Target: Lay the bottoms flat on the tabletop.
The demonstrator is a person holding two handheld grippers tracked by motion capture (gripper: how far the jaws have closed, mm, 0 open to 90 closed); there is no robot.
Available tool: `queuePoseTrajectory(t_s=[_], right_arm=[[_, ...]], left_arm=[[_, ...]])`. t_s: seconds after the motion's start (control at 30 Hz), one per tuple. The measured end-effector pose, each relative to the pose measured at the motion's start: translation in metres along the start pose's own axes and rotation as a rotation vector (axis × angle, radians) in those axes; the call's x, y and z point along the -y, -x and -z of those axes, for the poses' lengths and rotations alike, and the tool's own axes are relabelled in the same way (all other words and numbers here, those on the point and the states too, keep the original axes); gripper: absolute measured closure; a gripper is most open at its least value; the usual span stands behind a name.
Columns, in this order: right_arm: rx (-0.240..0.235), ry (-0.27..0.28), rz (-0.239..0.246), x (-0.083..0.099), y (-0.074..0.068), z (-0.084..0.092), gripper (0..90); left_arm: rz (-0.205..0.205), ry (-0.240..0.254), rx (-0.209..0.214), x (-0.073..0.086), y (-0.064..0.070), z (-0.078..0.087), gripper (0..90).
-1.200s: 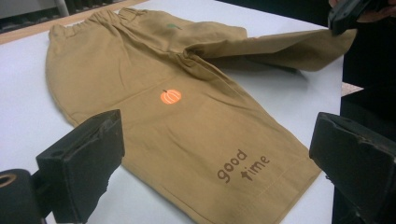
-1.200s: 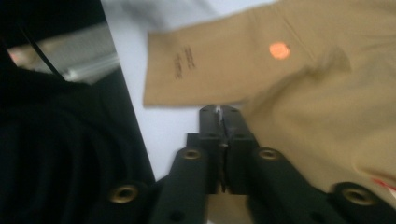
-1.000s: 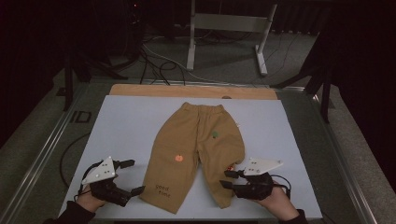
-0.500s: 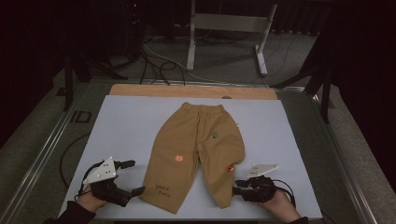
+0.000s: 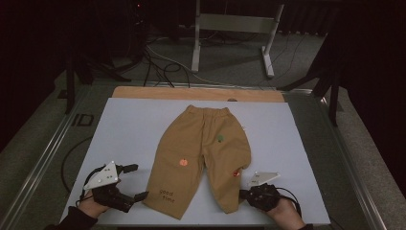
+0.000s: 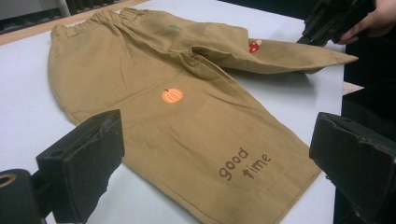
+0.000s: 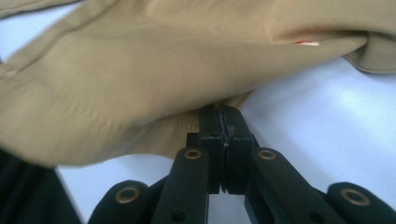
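A: We see the white table (image 5: 143, 124) first, with tan trousers (image 5: 201, 148) flat at its middle, waistband at the far side, both legs running toward us.

B: Next, our hands. The left hand (image 5: 91, 207) rests low at the near left corner; its left gripper (image 5: 136, 184) points at the hem marked "good time" (image 6: 243, 164), jaws spread wide, holding nothing.

A: The right gripper (image 7: 220, 116) lies low at the near right, jaws pinched together on the edge of the other trouser leg.

B: Smallest: an orange pumpkin print (image 6: 172, 95).
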State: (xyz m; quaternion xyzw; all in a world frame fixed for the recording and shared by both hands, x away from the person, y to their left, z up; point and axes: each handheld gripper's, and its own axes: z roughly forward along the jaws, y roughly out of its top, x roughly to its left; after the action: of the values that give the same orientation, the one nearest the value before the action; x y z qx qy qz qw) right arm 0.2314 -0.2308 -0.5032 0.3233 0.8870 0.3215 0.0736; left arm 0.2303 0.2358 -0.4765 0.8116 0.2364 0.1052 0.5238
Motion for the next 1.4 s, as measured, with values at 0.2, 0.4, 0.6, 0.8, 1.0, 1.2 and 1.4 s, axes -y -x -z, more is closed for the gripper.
queuePoseTrajectory(t_s=[0.2, 0.4, 0.6, 0.8, 1.0, 1.2, 1.4], right_arm=[[0.050, 0.034, -0.049, 0.008, 0.001, 0.022, 89.1], [0.119, 0.080, -0.120, 0.025, 0.002, 0.051, 89.1], [0.130, 0.109, -0.194, 0.038, 0.009, 0.067, 88.6], [0.095, 0.152, -0.204, 0.040, 0.011, 0.074, 63.0], [0.109, 0.257, -0.177, 0.032, 0.020, 0.076, 16.0], [0.080, 0.286, -0.132, 0.017, 0.028, 0.068, 10.5], [0.089, 0.354, -0.136, -0.001, 0.046, 0.052, 9.9]], left_arm=[[0.001, 0.009, -0.007, -0.001, -0.001, 0.002, 4.1], [-0.006, 0.006, -0.008, -0.002, -0.001, 0.001, 4.0], [-0.005, 0.003, 0.000, -0.003, 0.000, 0.000, 3.8], [0.001, 0.002, 0.004, -0.004, -0.001, -0.002, 3.4], [0.016, -0.007, 0.007, -0.008, -0.004, -0.006, 2.3], [0.030, -0.016, 0.015, -0.012, -0.010, -0.012, 1.9], [0.032, -0.042, 0.006, -0.016, -0.020, -0.022, 1.8]])
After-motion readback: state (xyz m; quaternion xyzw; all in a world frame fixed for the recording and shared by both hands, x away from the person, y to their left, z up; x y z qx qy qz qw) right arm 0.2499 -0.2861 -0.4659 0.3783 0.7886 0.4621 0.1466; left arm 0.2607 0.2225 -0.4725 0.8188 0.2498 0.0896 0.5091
